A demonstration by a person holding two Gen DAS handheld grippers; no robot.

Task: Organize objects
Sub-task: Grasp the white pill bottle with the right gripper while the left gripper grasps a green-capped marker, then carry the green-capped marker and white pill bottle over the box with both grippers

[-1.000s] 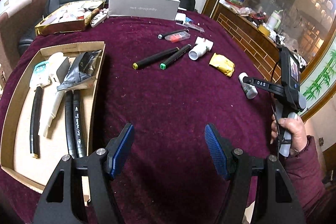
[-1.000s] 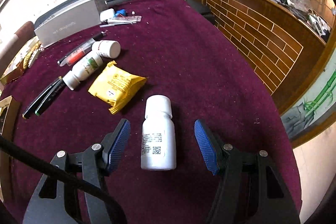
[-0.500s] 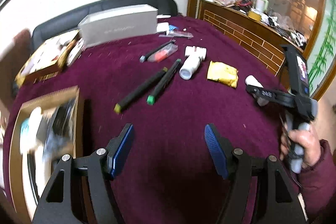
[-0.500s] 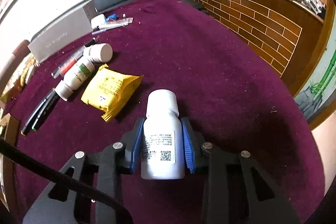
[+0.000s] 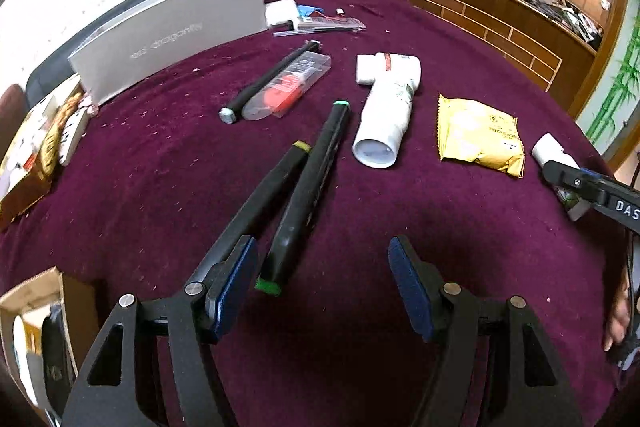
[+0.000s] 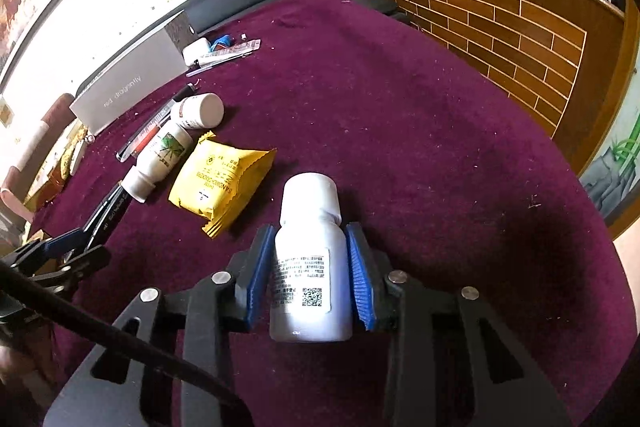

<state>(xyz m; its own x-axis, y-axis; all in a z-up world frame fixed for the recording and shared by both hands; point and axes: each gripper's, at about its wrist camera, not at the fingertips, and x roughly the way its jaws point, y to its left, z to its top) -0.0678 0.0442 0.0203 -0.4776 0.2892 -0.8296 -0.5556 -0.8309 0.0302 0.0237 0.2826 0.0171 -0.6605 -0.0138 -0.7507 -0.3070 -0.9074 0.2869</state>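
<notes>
The table cover [image 6: 400, 131] is dark red cloth, soft and fuzzy, with bits of lint on it. The bottle [image 6: 310, 267] between the right gripper's [image 6: 308, 277] blue ribbed pads is smooth white plastic with a paper label. Beyond and left of it, the yellow packet [image 6: 218, 177] looks crinkly and a little shiny. Near the left gripper [image 5: 322, 287], the markers [image 5: 312, 179] are matt black plastic.

White bottle [image 6: 310, 259], yellow packet [image 6: 220, 179], maroon tablecloth [image 6: 400, 127].
</notes>
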